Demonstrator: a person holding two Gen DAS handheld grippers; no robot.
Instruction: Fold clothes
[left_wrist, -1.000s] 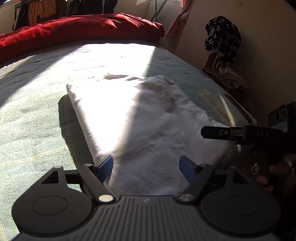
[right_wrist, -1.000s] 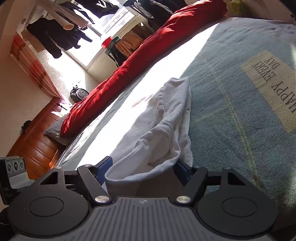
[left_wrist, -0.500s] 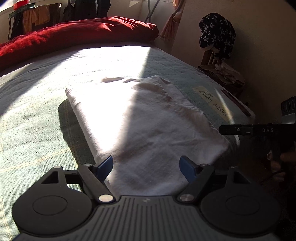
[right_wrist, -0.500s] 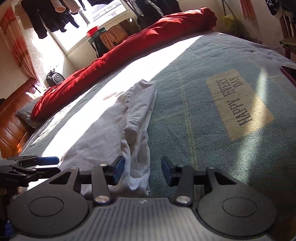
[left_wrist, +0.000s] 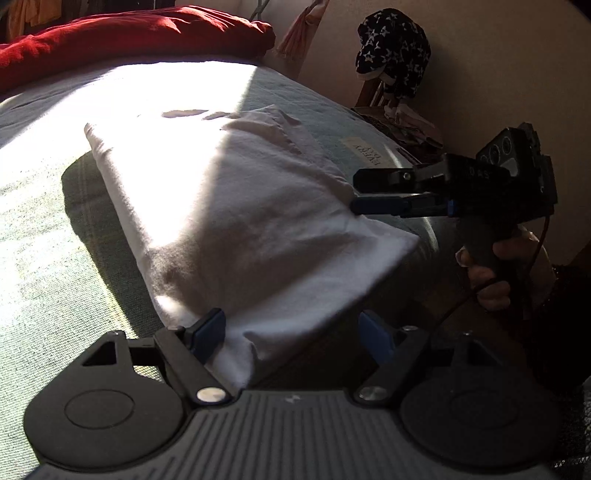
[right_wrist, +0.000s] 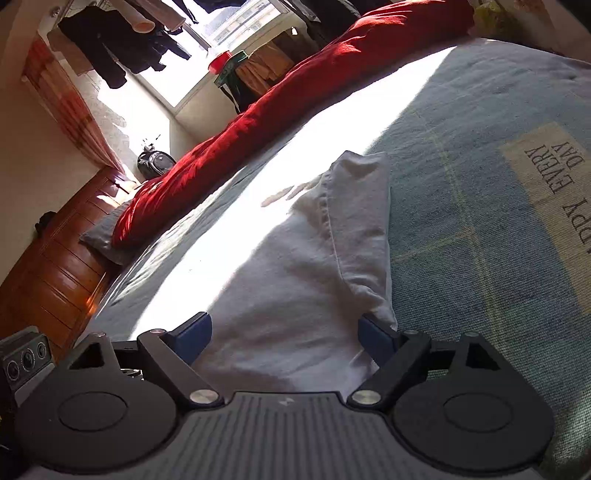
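On the bed (right_wrist: 461, 206) our right gripper (right_wrist: 284, 332) had just let go, jaws opening around the white shirt's (left_wrist: 240, 221) edge, left gripper (left_wrist: 291, 328) released too, so that fold looked finished.

The folded white cotton-like garment (left_wrist: 236, 206) is soft matt cloth, faintly creased, with a stitched seam. Beneath it the pale blue-green woven bedspread (right_wrist: 480, 236) looks coarse and matt. The far red quilt (right_wrist: 295, 99) is plush, rumpled fabric. The left wooden headboard (right_wrist: 55, 288) shines with glossy varnish. The black gripper bodies are ribbed matt plastic with small shiny metal pivot pins (right_wrist: 199, 397).
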